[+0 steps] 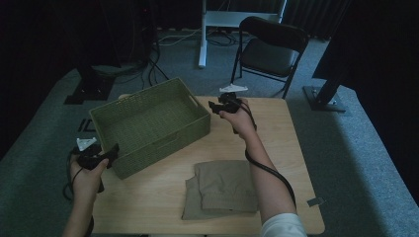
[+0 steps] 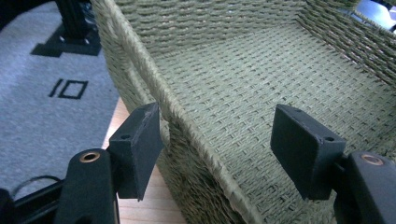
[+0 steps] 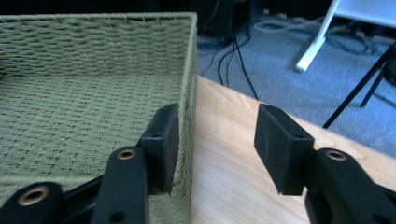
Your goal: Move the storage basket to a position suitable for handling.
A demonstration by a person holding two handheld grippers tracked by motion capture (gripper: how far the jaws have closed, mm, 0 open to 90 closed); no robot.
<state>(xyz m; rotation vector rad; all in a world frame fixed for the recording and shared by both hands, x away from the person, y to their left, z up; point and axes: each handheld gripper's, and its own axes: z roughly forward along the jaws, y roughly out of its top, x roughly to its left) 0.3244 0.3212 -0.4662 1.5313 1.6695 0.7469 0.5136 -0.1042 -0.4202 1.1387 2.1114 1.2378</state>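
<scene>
High view first, from the left: the left gripper [image 1: 106,155] sits at the near left corner of the green woven basket [image 1: 148,123], held in the person's left hand [image 1: 86,175] beyond the left edge of the wooden table [image 1: 286,148]; the basket rests on the left half of the table, its long axis running from the near left toward the far right, its open top facing up and nothing visible inside it; a slot handle shows in its far right short wall; near the front edge of the table, just right of the basket's near side, lies a folded tan cloth [image 1: 222,187], apart from the basket; the right gripper [image 1: 215,106] is at the basket's far right corner, held in the right hand [image 1: 242,121], its cable trailing back along the forearm.

Left gripper view: the two jaws straddle the basket's rim [image 2: 154,88], one outside the wall and touching it, the other inside over the woven floor and clear of the weave; the jaws stand apart, not yet pinching the wall.

Right gripper view: one jaw lies inside the basket against its wall [image 3: 189,93], the other hangs over bare table outside; the jaws are likewise parted and clamp nothing; behind the table stand a black folding chair [image 1: 272,47] and a white stand [image 1: 202,34] on grey carpet.
</scene>
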